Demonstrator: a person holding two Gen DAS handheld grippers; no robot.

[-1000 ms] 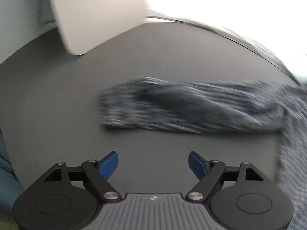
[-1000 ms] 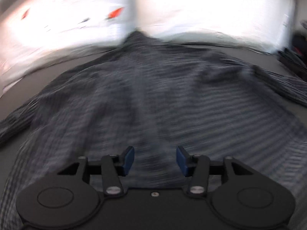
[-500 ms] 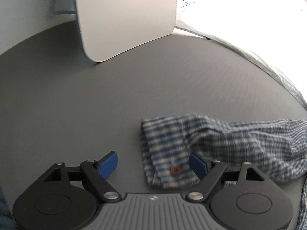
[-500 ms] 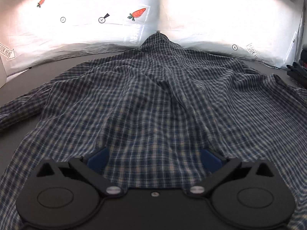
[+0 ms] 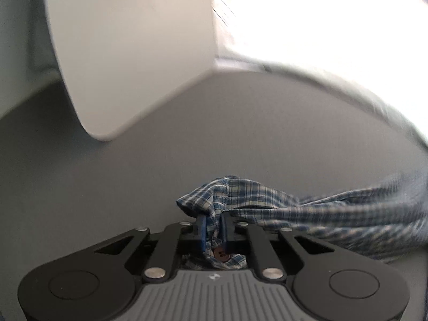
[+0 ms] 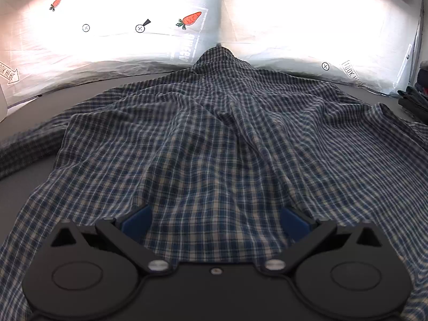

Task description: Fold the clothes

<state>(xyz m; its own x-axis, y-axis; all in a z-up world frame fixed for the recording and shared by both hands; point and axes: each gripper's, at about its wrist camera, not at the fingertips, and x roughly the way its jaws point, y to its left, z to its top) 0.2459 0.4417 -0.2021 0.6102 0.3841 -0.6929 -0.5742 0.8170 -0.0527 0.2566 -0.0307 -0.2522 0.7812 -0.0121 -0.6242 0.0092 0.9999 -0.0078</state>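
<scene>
A blue and white checked shirt (image 6: pixel 214 133) lies spread on the grey table (image 6: pixel 24 187), collar at the far side. In the left wrist view its sleeve stretches off to the right, and the cuff (image 5: pixel 235 195) with a brown button (image 5: pixel 220 252) sits between the fingers. My left gripper (image 5: pixel 214 224) is closing, its pads pressing on the bunched cuff. My right gripper (image 6: pixel 215 222) rests low over the shirt's near hem. Its jaws stand wide open, with flat cloth between the blue pads (image 6: pixel 136 222) but not pinched.
A white rounded panel (image 5: pixel 133 53) stands on the table just beyond the cuff, to the left. A bright white sheet (image 6: pixel 133 13) printed with carrots and arrows runs along the back. Dark folded items (image 6: pixel 414 99) lie at the far right edge.
The left gripper has come forward onto the cuff and its jaws have closed on it. The right jaws widened a second ago and have since stayed still over the hem.
</scene>
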